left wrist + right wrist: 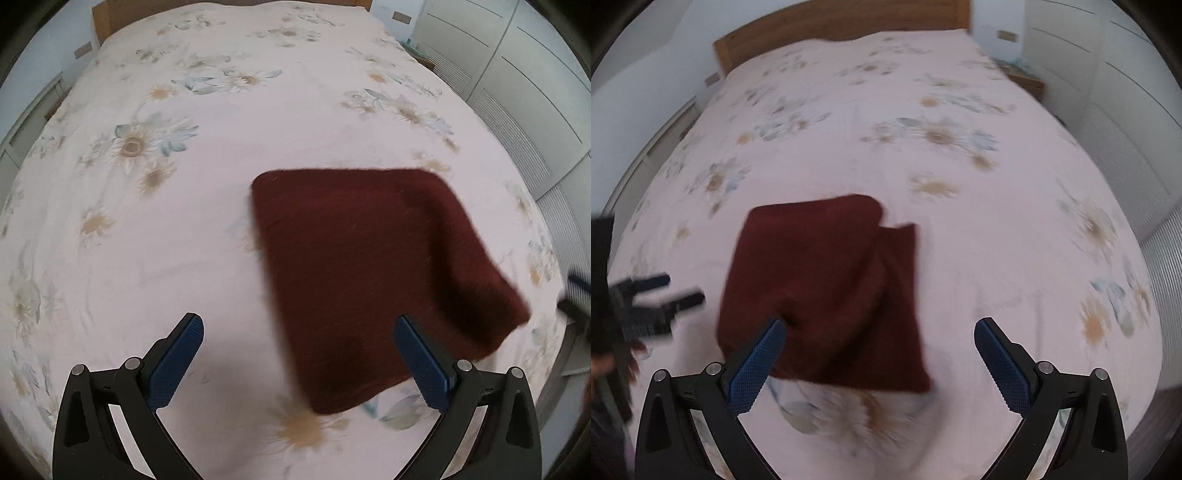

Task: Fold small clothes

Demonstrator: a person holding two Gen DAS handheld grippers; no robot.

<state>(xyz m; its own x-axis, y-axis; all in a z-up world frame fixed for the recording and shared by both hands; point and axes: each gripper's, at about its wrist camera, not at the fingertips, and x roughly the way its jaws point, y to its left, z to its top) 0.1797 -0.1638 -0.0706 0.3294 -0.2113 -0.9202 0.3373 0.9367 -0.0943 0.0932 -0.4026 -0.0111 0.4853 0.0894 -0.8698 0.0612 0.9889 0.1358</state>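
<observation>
Bedroom w/ a floral pink bedspread (258,155) over a bed, wooden headboard (842,26) at the far end, white louvred wardrobe (535,92) at right. Folded maroon garment (369,273) lies flat on the spread, roughly square, one flap overlapping on its right side in the right wrist view. Left gripper (299,363): jaws wide apart, nothing between the pads. Right gripper (879,365): jaws apart, above the garment's near edge, not gripping it.

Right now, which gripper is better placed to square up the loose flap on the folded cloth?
Probably right. The right gripper hangs open over the dark red cloth, flap edge between its fingers. The left gripper is open too, off the cloth's far side.
</observation>
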